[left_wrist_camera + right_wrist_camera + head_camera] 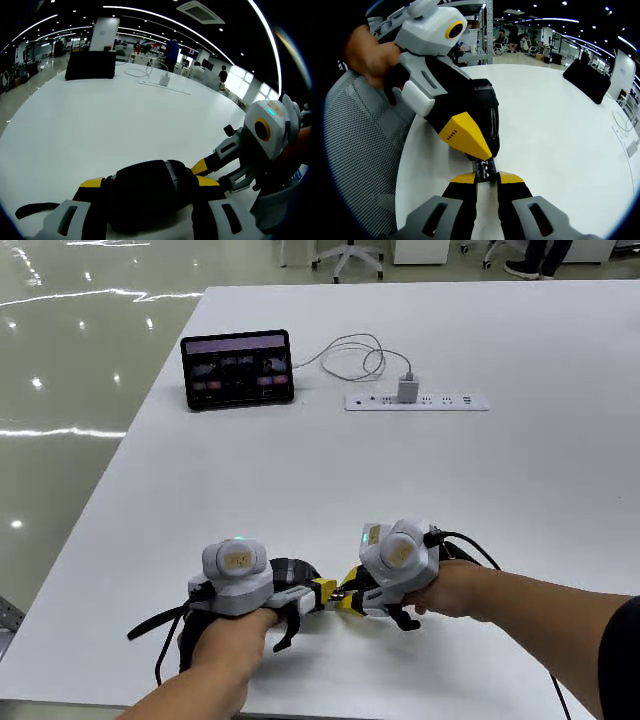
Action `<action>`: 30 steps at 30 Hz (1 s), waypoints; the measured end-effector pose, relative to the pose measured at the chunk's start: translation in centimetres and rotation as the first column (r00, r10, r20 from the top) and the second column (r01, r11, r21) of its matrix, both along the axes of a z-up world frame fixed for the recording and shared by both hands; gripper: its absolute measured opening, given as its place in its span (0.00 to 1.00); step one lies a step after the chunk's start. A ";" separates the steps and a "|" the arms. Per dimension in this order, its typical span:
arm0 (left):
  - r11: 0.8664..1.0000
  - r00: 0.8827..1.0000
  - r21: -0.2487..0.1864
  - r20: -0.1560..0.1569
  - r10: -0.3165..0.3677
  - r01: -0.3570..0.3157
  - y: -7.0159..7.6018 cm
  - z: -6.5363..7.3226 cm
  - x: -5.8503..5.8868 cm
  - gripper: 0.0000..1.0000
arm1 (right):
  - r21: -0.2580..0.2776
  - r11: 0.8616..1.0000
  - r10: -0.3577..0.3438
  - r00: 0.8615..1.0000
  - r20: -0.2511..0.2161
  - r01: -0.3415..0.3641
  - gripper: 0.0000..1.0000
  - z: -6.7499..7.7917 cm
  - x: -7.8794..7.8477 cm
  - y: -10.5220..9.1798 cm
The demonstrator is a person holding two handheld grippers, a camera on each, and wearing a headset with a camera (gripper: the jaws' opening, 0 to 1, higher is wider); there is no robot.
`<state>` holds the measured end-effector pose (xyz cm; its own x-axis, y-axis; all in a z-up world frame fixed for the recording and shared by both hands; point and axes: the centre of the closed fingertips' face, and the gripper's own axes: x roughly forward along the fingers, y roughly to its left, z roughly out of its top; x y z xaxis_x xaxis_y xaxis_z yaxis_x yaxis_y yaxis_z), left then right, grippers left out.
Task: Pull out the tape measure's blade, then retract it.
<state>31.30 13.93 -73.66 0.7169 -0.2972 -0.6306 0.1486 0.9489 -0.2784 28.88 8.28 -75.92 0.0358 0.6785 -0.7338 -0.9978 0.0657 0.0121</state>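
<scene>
- One tape measure (pixel 150 192): black case, lying on the white table (pixel 450 490) at 6 o'clock, near the front edge. No brand can be read.
- The left gripper (pixel 150 181): yellow-tipped jaws clamped on the case from both sides. One tip bears small lettering, too fine to read.
- The right gripper (pixel 487 178): jaws pressed together on the blade (pixel 484 169), right at the case mouth. A short stretch of blade shows, its pale print illegible.
- One tablet (pixel 238 368): 11 o'clock, propped up, screen lit.
- One power strip (pixel 440 401): 1 o'clock, with a white charger (pixel 408 390) plugged in and a cable (pixel 350 355) looping toward the tablet.
</scene>
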 end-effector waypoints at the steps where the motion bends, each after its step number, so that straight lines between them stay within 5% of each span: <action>1: 1.000 1.000 -0.002 0.000 0.001 -0.001 0.0 0.0 0.0 0.65 | 0.000 1.000 -0.002 1.000 0.000 0.002 0.10 0.0 0.0 0.0; 17: 1.000 1.000 0.010 0.010 -0.002 0.002 -0.1 0.0 0.1 0.65 | 0.001 1.000 -0.019 1.000 -0.018 0.019 0.11 0.0 0.0 0.0; 30: 0.996 0.999 0.089 0.024 -0.026 0.024 -0.2 -0.1 -0.1 0.66 | -0.001 1.000 -0.028 0.999 -0.017 0.028 0.11 0.0 -0.1 -0.1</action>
<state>31.18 13.71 -73.81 0.7258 -0.2593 -0.6372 0.1786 0.9655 -0.1895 28.82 8.23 -75.96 0.0421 0.6766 -0.7351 -0.9952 0.0935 0.0290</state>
